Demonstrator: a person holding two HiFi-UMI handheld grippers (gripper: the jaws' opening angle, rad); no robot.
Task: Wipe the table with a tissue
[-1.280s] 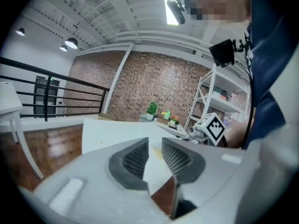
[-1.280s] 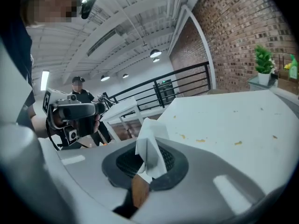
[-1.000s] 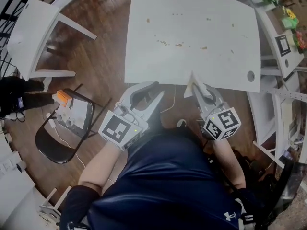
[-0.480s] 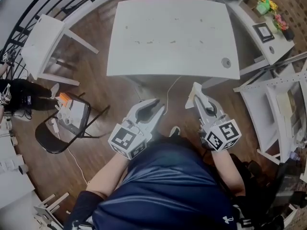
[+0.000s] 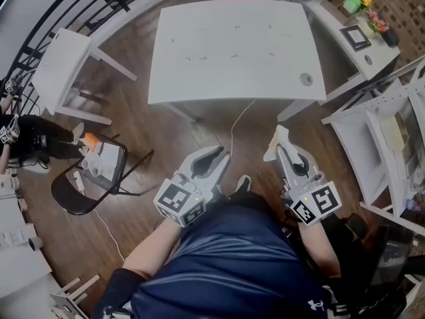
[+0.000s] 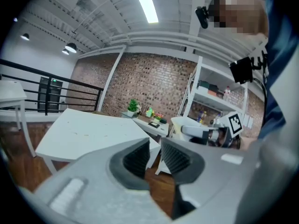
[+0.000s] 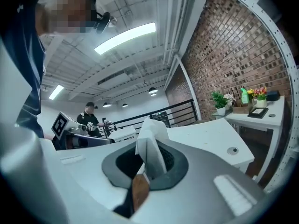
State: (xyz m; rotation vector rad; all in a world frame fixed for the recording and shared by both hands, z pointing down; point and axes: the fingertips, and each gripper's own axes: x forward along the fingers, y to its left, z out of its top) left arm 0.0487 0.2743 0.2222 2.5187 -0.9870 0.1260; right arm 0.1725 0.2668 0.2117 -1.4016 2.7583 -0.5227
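Observation:
The white table point(image 5: 232, 78) stands ahead across a strip of wood floor, with small brown specks point(image 5: 206, 56) on its top. It also shows in the left gripper view as the table point(image 6: 88, 134) and in the right gripper view as the table point(image 7: 205, 136). My right gripper point(image 5: 282, 153) is shut on a folded white tissue point(image 5: 277, 141), held in the air well short of the table. The tissue point(image 7: 149, 139) sticks up between the pads of that gripper point(image 7: 148, 160). My left gripper point(image 5: 219, 155) hangs beside it, jaws a narrow gap apart, with nothing in the gripper point(image 6: 155, 155).
A small white side table point(image 5: 60, 65) and a black folding chair point(image 5: 99, 168) with loose items stand at the left. A white desk point(image 5: 355, 32) with plants and white shelving point(image 5: 392, 131) line the right. A cable point(image 5: 232, 128) trails under the table. A person point(image 7: 88, 113) stands far off.
I have stepped back: the table now lies farther away and both grippers, once at its near edge, are over the floor. The tissue stays gripped.

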